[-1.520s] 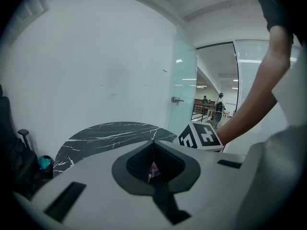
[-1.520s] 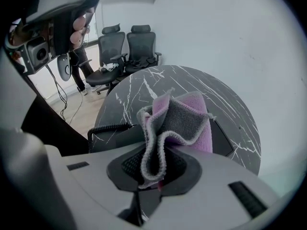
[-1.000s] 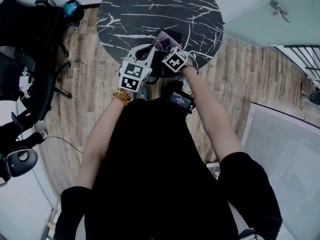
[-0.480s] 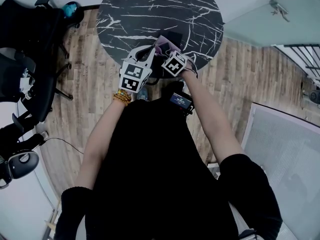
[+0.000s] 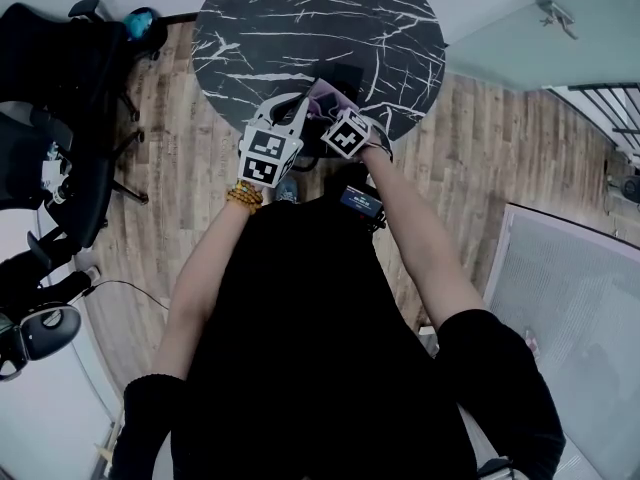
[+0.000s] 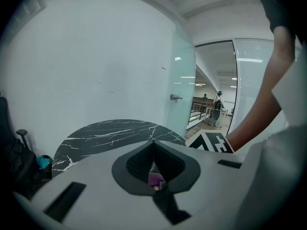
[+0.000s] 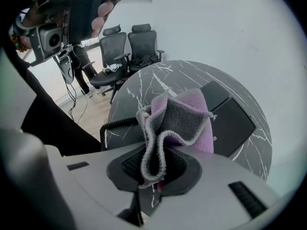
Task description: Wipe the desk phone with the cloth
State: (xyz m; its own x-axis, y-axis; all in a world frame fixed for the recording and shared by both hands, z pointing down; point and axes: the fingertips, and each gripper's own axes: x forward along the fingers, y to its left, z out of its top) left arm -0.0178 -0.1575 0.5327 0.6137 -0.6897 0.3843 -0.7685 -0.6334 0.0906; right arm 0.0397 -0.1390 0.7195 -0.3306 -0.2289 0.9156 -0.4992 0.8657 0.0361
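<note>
Head view: over the last second the right gripper (image 7: pixel 153 169) has drawn slightly back toward the person, while the left gripper (image 6: pixel 154 172) has barely shifted. Both are clamped on the cloth (image 7: pixel 184 114), so I judge they are readying it and the wiping has not begun. The bunched purple-and-grey cloth hangs just above the flat black phone (image 7: pixel 232 121), which lies near the marble table's (image 5: pixel 260 18) near edge.
</note>
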